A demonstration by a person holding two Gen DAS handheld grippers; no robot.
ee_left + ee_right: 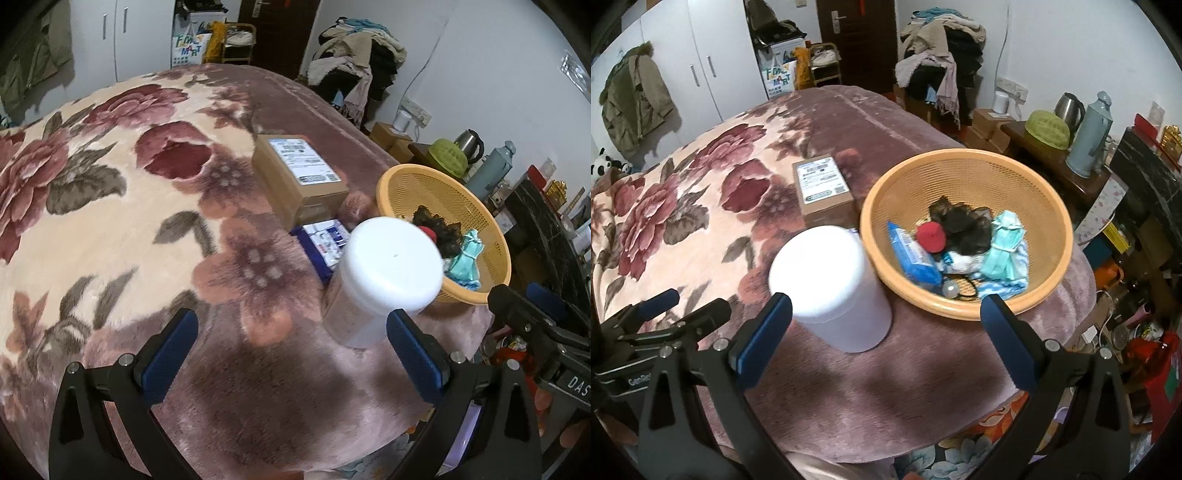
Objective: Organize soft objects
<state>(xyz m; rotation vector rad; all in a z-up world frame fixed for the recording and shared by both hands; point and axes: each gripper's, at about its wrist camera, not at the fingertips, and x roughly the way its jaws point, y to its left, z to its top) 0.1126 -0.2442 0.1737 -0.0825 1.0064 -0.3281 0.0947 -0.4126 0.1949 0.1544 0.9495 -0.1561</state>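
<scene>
A: Start big. What lies on the floral blanket (701,206)?

B: Near its right edge stands an orange mesh basket (1049,206), and it already holds the soft things: a dark fuzzy bundle (964,229), a teal folded cloth (1004,251), a blue tissue pack (912,254) and a small red round piece (931,236).

A: So the sorting looks mostly done?

B: I'd judge so. Outside the basket I see only hard items: a white-lidded jar (827,280) just beside the rim, a cardboard box (822,188) behind it, and a flat blue packet (325,240) between them. Whether that packet is soft I can't tell.

A: How do the soft things look?

B: Crumpled and piled together toward the basket's near side, overlapping.

A: And the tools?

B: The left gripper (291,343) and the right gripper (886,325) both hover with fingers spread wide, holding nothing.
</scene>
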